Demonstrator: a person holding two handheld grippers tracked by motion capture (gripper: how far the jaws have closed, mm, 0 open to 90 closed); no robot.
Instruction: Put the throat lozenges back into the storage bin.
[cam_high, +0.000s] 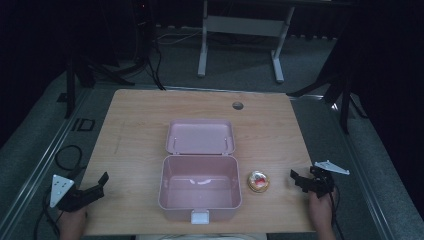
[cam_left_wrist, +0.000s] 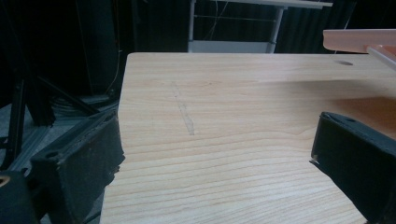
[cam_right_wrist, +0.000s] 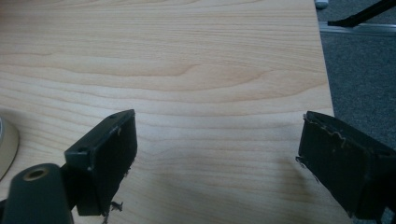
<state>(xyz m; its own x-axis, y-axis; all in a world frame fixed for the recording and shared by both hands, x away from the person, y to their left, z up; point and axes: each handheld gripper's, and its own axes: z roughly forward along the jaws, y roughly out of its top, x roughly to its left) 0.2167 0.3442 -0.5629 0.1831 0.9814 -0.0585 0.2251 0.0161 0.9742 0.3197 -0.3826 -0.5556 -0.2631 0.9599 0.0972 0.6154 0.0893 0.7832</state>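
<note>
— From above, what sits on the table (cam_high: 135, 120)?

— At its middle a pink box (cam_high: 200, 189) stands with its lid (cam_high: 200, 136) thrown back flat behind it, the inside bare. Just beside the box's right wall lies a small round container (cam_high: 258, 181), tan-rimmed with something red and white inside. The left gripper (cam_high: 100, 186) rests near the table's front left corner, well apart from the box; the right gripper (cam_high: 298, 180) lies near the front right edge, close to the round container but not touching it. Nothing stands between the two.

— And along the left gripper?

— Its jaws are spread wide over bare wood (cam_left_wrist: 224, 140), gripping nothing. A pink edge of the lid (cam_left_wrist: 359, 39) shows at upper right.

— The right gripper's own view?

— Jaws parted there too, empty, with plain tabletop (cam_right_wrist: 196, 74) between them. The rim of the round container (cam_right_wrist: 7, 149) pokes in at the left, outside the jaws. Grey floor (cam_right_wrist: 364, 70) lies beyond the table's edge.
</note>
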